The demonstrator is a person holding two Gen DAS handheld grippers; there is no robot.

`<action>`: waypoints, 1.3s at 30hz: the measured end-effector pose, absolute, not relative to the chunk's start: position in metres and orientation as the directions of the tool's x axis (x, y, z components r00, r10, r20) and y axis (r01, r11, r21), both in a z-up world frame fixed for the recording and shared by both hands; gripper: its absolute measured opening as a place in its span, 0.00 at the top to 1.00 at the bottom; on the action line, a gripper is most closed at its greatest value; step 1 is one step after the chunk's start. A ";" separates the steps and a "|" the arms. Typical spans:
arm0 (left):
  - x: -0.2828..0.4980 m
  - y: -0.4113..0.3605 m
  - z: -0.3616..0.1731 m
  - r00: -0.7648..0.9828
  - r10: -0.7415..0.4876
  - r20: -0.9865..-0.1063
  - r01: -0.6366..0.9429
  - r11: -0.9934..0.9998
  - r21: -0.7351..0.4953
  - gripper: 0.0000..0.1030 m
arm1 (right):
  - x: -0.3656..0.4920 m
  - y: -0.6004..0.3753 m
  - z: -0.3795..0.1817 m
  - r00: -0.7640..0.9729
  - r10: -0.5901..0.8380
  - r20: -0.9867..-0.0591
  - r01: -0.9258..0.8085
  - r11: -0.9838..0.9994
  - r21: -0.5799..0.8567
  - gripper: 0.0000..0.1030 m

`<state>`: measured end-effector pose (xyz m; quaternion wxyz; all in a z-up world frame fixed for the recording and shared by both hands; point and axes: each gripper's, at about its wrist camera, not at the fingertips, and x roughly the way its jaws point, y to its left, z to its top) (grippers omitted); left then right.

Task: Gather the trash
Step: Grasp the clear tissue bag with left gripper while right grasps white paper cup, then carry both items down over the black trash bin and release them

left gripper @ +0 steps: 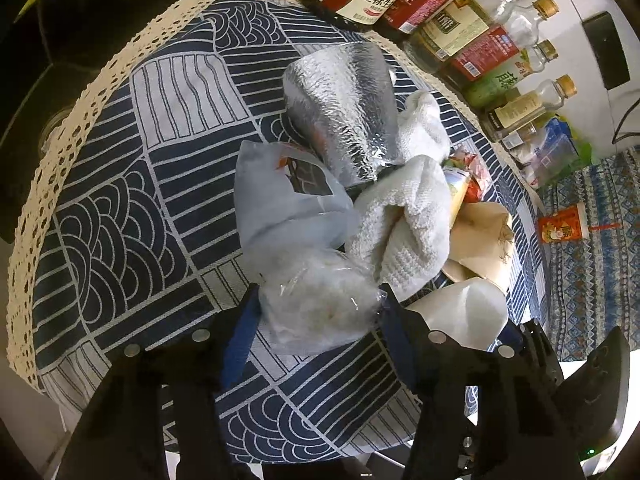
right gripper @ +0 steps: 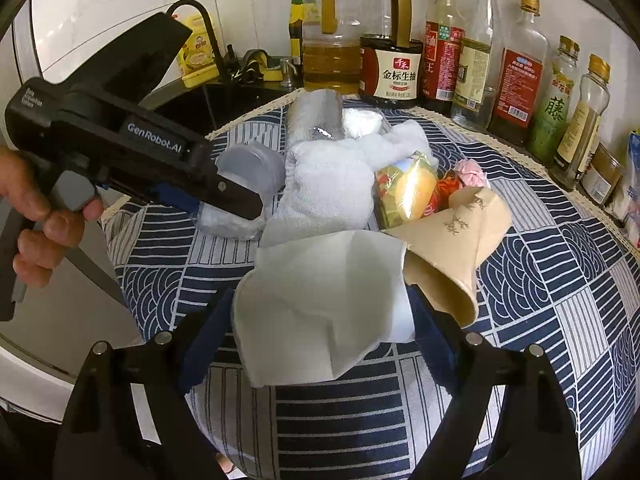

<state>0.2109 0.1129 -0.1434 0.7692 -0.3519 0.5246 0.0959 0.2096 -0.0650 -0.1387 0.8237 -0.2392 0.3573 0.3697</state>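
A pile of trash lies on the blue patterned cloth (left gripper: 120,208). My left gripper (left gripper: 316,300) has its fingers on either side of a clear plastic bag (left gripper: 316,304), with a pale grey bag (left gripper: 280,200) just beyond it. My right gripper (right gripper: 320,312) straddles a white paper napkin (right gripper: 320,304), its fingers touching both sides. Beside the napkin lies a tan napkin (right gripper: 452,240). Behind are a white towel (right gripper: 328,176), a yellow snack wrapper (right gripper: 404,188), a pink wrapper (right gripper: 472,172) and a silver foil bag (left gripper: 344,112). The left gripper also shows in the right wrist view (right gripper: 240,200).
A row of sauce and oil bottles (right gripper: 392,68) stands along the back of the cloth. A black sink and faucet (right gripper: 208,40) sit at the back left. A white appliance (left gripper: 592,40) stands behind the bottles. An orange carton (left gripper: 560,228) lies on another patterned cloth.
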 end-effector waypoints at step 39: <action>0.064 0.110 -0.117 0.481 -0.298 -0.824 -0.382 0.775 -0.504 0.48 | 0.076 -0.056 -0.111 0.525 0.452 -0.721 -0.640 0.768 0.015 0.18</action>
